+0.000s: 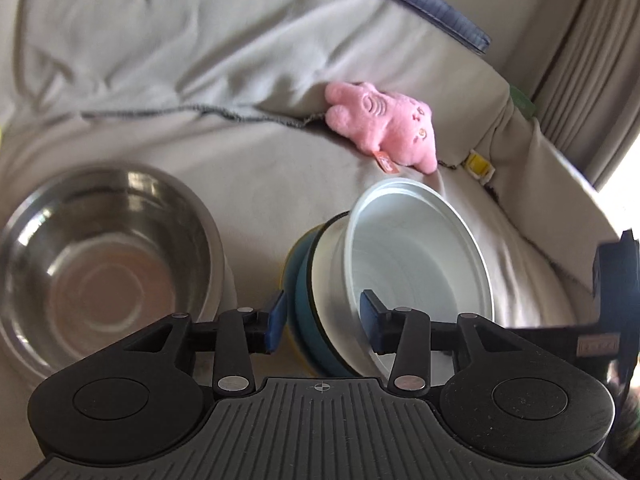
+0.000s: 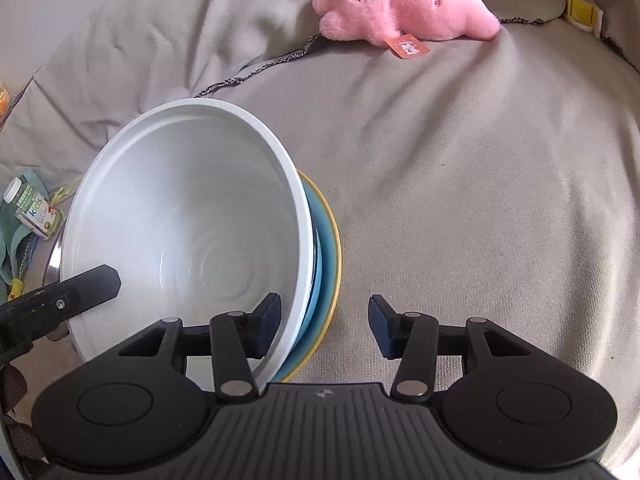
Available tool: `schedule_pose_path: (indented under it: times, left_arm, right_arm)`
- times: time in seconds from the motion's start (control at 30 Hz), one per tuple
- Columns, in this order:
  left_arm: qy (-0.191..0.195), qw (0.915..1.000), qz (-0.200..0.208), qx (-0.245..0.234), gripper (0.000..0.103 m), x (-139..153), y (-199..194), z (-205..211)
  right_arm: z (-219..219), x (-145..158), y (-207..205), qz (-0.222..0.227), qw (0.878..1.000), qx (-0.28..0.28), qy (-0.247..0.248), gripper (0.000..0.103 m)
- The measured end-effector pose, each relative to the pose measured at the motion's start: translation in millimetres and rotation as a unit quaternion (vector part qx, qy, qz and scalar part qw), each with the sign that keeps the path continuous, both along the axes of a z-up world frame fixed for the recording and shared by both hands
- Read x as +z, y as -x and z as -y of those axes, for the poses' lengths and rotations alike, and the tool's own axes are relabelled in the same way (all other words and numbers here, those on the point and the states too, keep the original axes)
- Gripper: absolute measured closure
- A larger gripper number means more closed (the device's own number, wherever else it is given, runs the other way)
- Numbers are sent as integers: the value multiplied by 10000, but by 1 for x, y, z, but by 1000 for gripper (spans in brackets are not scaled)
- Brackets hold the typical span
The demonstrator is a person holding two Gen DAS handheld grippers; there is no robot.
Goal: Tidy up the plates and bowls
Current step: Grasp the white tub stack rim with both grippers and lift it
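A white bowl (image 1: 416, 264) (image 2: 184, 240) leans tilted on a blue plate with a yellow rim (image 1: 304, 300) (image 2: 330, 264), on a beige cloth-covered cushion. A steel bowl (image 1: 104, 256) stands upright just left of this stack. My left gripper (image 1: 323, 324) is open and straddles the near edge of the stack. One pad is beside the plate's rim, the other inside the white bowl. My right gripper (image 2: 324, 330) is open too. Its left finger (image 2: 268, 328) is inside the white bowl, and its right finger (image 2: 380, 332) stands clear of the plate over the cloth.
A pink plush toy (image 1: 384, 128) (image 2: 404, 8) lies behind the stack at the cushion seam, with a yellow clip (image 1: 478, 164) to its right. A small labelled bottle (image 2: 32, 208) and green wrappers lie at the far left. A curtain (image 1: 580, 60) hangs at the right.
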State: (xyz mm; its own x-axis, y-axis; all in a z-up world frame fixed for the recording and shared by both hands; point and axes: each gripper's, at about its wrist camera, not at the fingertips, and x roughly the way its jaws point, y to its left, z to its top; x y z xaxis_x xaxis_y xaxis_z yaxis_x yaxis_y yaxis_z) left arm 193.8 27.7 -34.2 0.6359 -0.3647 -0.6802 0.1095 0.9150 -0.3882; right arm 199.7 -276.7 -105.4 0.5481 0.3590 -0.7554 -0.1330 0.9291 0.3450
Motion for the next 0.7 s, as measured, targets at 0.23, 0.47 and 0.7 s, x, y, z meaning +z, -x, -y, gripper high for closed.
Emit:
schedule_pose_path:
  times: [0.23, 0.47, 0.7]
  left_arm:
    - [-486, 9970, -588, -135, 49, -1, -41, 3]
    - [-1052, 9855, -1232, -506, 53, -6, -74, 20]
    - [-1212, 9714, -1846, -870, 48, -19, -79, 43]
  right_arm:
    - [1, 0, -11, 18, 9995, -21, -315, 56]
    - [12, -21, -26, -501, 9870, -15, -1530, 58]
    - [21, -27, -23, -477, 9826, -113, -1794, 58]
